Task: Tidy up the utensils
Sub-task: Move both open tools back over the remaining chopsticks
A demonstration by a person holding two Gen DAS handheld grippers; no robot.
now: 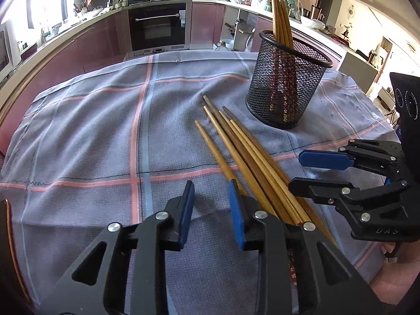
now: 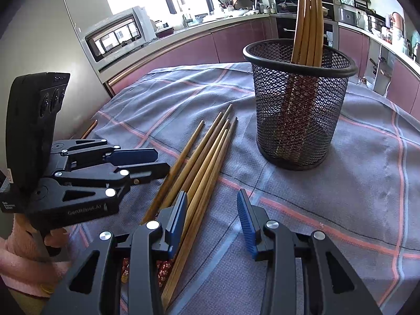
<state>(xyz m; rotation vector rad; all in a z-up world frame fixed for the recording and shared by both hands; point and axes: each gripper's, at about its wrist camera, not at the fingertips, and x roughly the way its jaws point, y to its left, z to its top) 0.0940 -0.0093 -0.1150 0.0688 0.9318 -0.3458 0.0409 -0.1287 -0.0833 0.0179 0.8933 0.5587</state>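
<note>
Left wrist view: the left tool (image 1: 211,204) hangs narrowly parted and empty, loose chopsticks (image 1: 236,152) just right of it on the surface. The right tool (image 2: 212,218) gapes empty too. Advice: straddle one stick, pinch, then lift toward the mesh cup (image 1: 286,84) ahead.

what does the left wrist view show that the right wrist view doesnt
Only the left wrist view: the left gripper from behind, jaws parted over bare cloth, nothing between them, with the loose chopsticks just right of its right jaw; a dining area at far right.

Only the right wrist view: the right gripper from behind, jaws parted and empty, with the chopsticks beside its left jaw; a microwave and bright window.

Both: the mesh holder with chopsticks standing in it, the loose chopsticks lying on the plaid cloth, the oven, and the other gripper from the side.
</note>
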